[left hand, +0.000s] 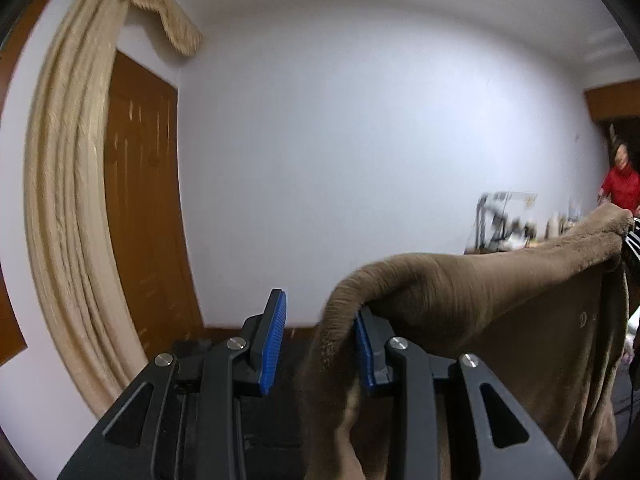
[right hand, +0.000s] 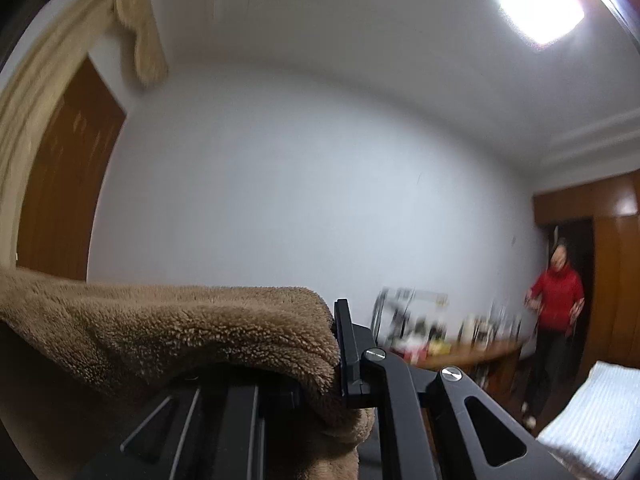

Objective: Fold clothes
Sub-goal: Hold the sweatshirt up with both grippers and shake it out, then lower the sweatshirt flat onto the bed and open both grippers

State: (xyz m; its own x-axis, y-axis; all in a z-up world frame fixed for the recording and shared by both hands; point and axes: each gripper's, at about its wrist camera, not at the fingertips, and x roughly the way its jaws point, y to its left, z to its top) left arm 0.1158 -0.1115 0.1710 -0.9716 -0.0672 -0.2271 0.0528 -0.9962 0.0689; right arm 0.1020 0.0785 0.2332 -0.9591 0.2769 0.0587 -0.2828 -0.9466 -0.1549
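Note:
A brown fleece garment (left hand: 500,300) hangs in the air between both grippers. In the left wrist view, my left gripper (left hand: 320,340) has its jaws apart; the garment's edge drapes over the right blue-padded finger (left hand: 366,354), while the left finger (left hand: 274,344) is bare. The far end of the garment rises to the other gripper at the right edge. In the right wrist view, the fleece (right hand: 180,328) covers the left finger and lies against the right finger (right hand: 348,352) of my right gripper (right hand: 320,356), which looks shut on it.
A white wall fills both views. Beige curtains (left hand: 64,200) and a wooden door (left hand: 140,200) are at left. A cluttered wooden table (right hand: 460,344) stands at the back. A person in red (right hand: 556,300) stands in a doorway. A white textured surface (right hand: 592,412) lies low right.

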